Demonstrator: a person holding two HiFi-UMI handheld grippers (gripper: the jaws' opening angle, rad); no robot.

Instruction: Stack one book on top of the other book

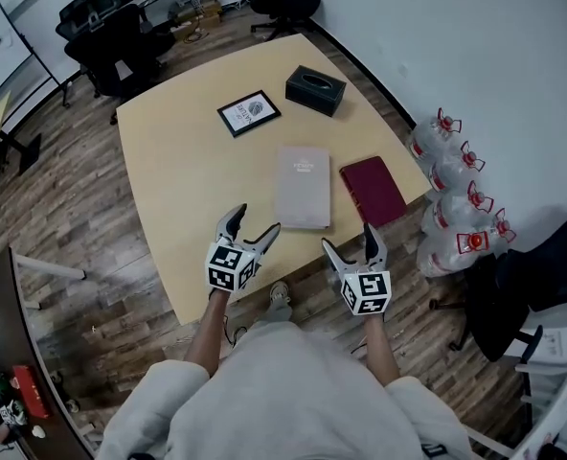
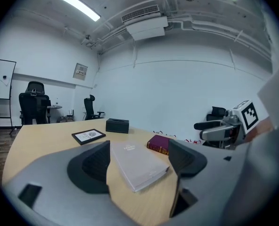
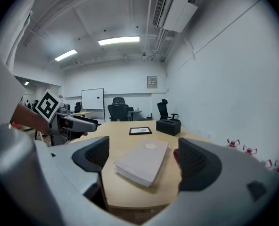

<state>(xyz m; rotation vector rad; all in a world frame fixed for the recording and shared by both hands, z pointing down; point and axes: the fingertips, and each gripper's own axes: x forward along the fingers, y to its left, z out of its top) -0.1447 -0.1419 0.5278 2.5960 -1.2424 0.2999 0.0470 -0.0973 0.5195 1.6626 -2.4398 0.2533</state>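
The person holds both arms out in front of the torso, bare forearms reaching forward from pale grey sleeves [image 1: 169,391], with the left gripper [image 1: 257,218] and the right gripper [image 1: 349,238] level with each other and near one another but not touching. Each gripper points forward and slightly outward, its marker cube [image 1: 228,266] facing up toward the head camera (the right gripper's cube sits just ahead of the wrist). In both gripper views the dark padded jaws stand wide apart and clasp nothing, and each view shows the other gripper off to its side.
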